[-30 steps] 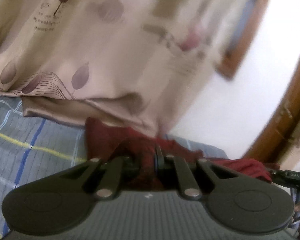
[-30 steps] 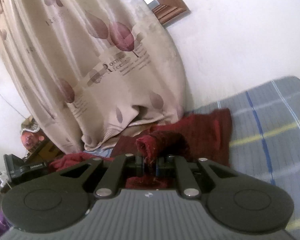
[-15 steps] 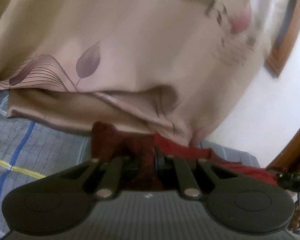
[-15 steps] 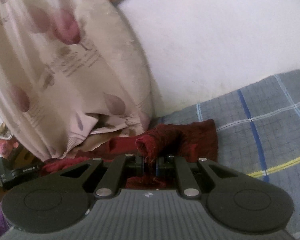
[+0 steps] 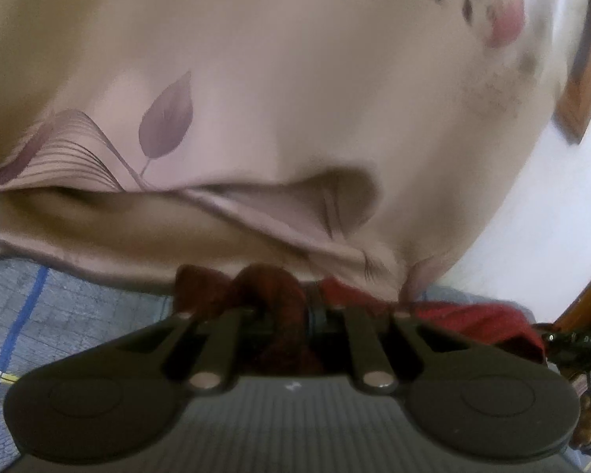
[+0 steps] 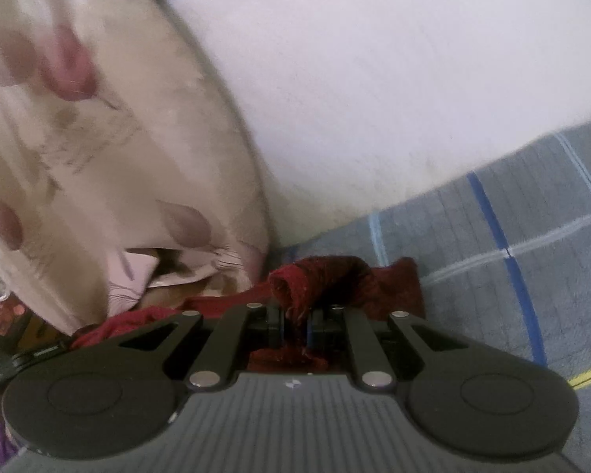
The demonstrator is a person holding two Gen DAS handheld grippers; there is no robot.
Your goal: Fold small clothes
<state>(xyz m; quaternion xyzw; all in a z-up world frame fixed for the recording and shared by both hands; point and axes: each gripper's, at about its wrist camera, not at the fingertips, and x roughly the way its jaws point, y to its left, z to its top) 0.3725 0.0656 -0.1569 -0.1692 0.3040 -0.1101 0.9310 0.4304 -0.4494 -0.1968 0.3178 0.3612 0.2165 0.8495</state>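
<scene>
A dark red cloth garment (image 5: 268,287) is bunched between the fingers of my left gripper (image 5: 295,315), which is shut on it at the far edge of the bed. My right gripper (image 6: 295,319) is shut on another edge of the same red cloth (image 6: 327,276), which rolls up over its fingertips. The rest of the cloth lies on the grey checked bedsheet (image 6: 512,236) and stretches between the two grippers. The other gripper shows at the right edge of the left wrist view (image 5: 579,343) and at the left edge of the right wrist view (image 6: 27,354).
A beige leaf-print curtain (image 5: 256,98) hangs right behind the cloth, its hem resting on the bed. A white wall (image 6: 394,98) and a wooden frame (image 5: 583,90) stand behind. Bedsheet extends right in the right wrist view.
Both grippers have moved forward toward the curtain and wall with the red cloth still held. The curtain now fills more of both views and the cloth is bunched closer.
</scene>
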